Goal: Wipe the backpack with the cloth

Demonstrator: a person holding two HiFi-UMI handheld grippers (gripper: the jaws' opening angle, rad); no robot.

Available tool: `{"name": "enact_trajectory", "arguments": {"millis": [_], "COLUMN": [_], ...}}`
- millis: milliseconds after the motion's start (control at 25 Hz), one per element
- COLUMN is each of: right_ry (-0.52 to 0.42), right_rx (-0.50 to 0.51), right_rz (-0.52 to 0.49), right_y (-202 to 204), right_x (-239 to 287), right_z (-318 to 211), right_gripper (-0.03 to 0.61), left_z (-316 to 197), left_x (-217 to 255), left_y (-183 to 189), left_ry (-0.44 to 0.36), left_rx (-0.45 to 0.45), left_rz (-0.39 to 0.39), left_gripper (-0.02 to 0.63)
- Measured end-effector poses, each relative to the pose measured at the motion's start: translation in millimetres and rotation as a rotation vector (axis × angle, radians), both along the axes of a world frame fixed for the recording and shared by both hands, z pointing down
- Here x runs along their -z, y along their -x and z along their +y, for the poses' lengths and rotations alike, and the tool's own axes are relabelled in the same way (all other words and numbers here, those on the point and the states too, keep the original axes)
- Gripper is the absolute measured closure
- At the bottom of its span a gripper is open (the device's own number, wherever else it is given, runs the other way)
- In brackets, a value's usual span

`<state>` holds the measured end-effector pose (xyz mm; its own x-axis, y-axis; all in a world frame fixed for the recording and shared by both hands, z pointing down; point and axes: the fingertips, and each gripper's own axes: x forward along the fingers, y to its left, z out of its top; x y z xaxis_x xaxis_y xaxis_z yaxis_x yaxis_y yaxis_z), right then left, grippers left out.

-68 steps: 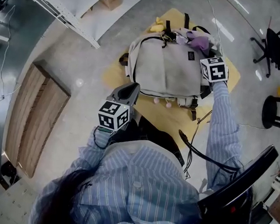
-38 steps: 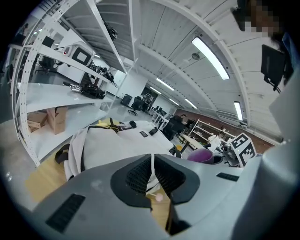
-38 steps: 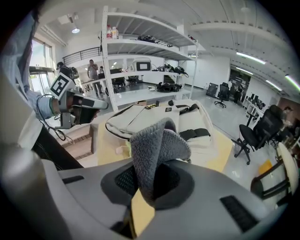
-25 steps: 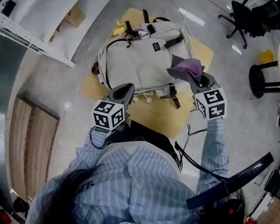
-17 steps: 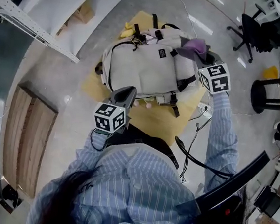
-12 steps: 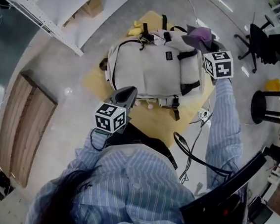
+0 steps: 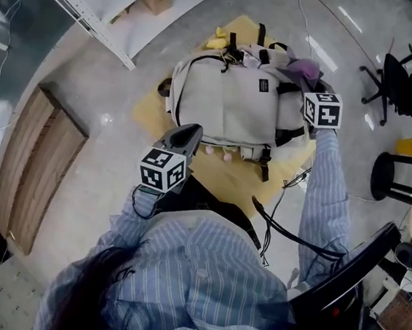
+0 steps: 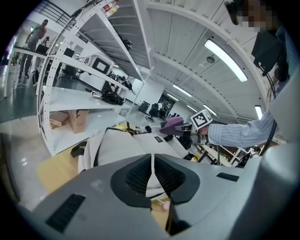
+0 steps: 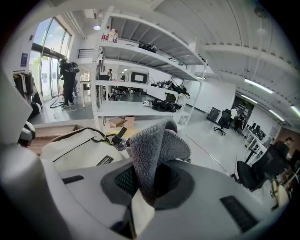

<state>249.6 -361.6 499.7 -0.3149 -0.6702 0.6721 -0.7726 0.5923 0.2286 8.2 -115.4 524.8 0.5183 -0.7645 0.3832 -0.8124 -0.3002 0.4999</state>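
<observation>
Yellow desk (image 7: 223, 178): backpack (image 7: 234, 105), top end away. Right claw (image 9: 151, 178) pinches cloth (image 9: 157, 147) at its far-right corner; left claw (image 8: 152, 171) pressed together, empty.

A yellowish board (image 7: 228, 174), perhaps a low table, carries the backpack (image 7: 230, 104).

A pale yellow flat board (image 7: 234, 177) is seen on the grey polished floor (image 7: 118, 93) toward twelve o'clock. A brown wooden slatted panel (image 7: 34, 164) is laid at nine. A white metal shelf rack (image 7: 83, 8) and a brown cardboard box (image 7: 159, 0) are placed at eleven, a black swivel chair (image 7: 391, 77) at two and a black round stool (image 7: 395, 177) at three.
</observation>
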Motion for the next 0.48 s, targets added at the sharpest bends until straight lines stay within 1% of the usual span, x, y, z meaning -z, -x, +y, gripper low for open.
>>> {"name": "enact_trajectory", "arguments": {"millis": [120,240,360,480], "right_ry": [0.016,0.017,0.019,0.036], "right_rx": [0.008,0.011,-0.005,-0.036], "right_rz": [-0.022,-0.013,-0.012,-0.045], "right_y": [-10.6,-22.6,-32.8,-40.6], "right_x": [-3.0,-3.3,-2.2,-0.9], "right_z": [34.0,69.5,105.0,142.6], "right_gripper": [0.529,0.529,0.529,0.529], "left_z": [-3.3,-6.0,-7.2,-7.0], "left_x": [2.0,4.3,5.2,7.4], "left_y": [-5.4,-16.2,-26.2,-34.9], "left_ry": [-0.001,-0.011,-0.019,-0.026], "left_rx": [-0.008,-0.044,-0.083,-0.11], "left_rz": [-0.004,-0.008,-0.013,-0.013], "left_gripper": [0.592,0.592,0.592,0.592]}}
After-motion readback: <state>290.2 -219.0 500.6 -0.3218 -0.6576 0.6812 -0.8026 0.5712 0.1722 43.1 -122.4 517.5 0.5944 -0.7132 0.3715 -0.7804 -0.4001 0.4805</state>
